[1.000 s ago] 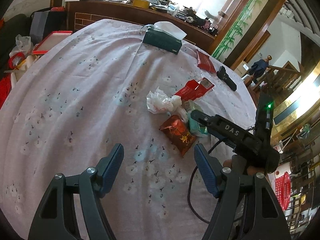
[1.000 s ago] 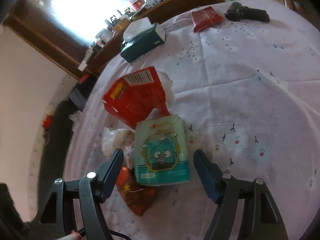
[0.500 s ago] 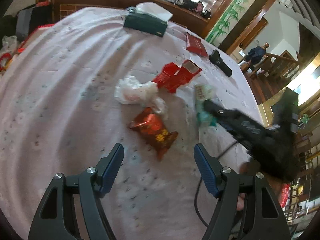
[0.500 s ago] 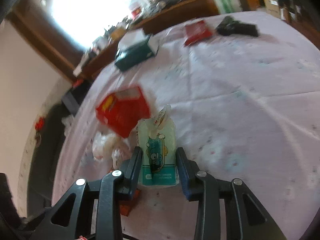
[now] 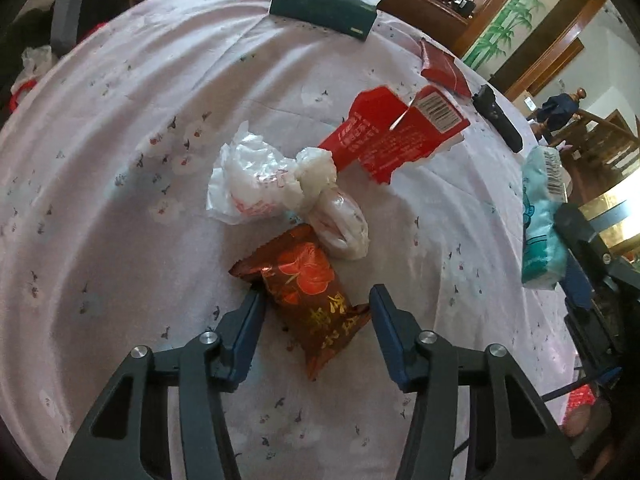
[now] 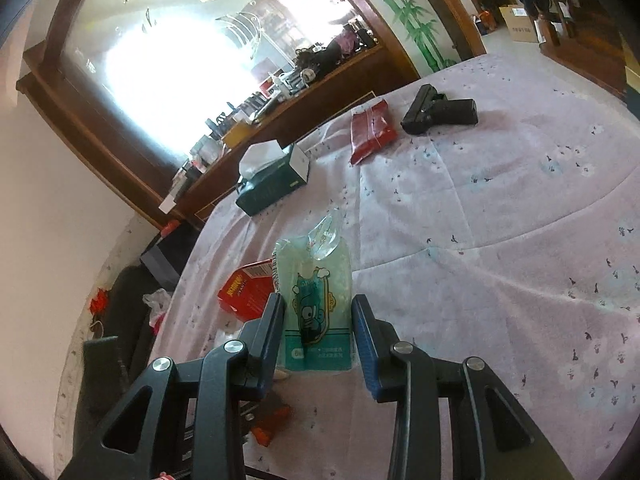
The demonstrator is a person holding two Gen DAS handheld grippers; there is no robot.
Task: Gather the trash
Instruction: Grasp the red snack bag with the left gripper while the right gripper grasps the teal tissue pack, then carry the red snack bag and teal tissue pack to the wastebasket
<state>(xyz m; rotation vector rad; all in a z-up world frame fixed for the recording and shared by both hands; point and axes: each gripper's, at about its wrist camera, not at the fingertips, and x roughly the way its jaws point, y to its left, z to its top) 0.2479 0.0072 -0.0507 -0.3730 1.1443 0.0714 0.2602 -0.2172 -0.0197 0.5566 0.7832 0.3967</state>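
Gripping teal tissue pack upright in right tool, left tool closing astride seemingly ungripped, diagonal brown wrapper.

A round table under a pale lilac flowered cloth fills the room's middle. Behind it, a long dark wooden sideboard crowded with clutter stands beneath a big arched mirror glaring with daylight. A bamboo-painted panel sits to the right, a white wall to the left.
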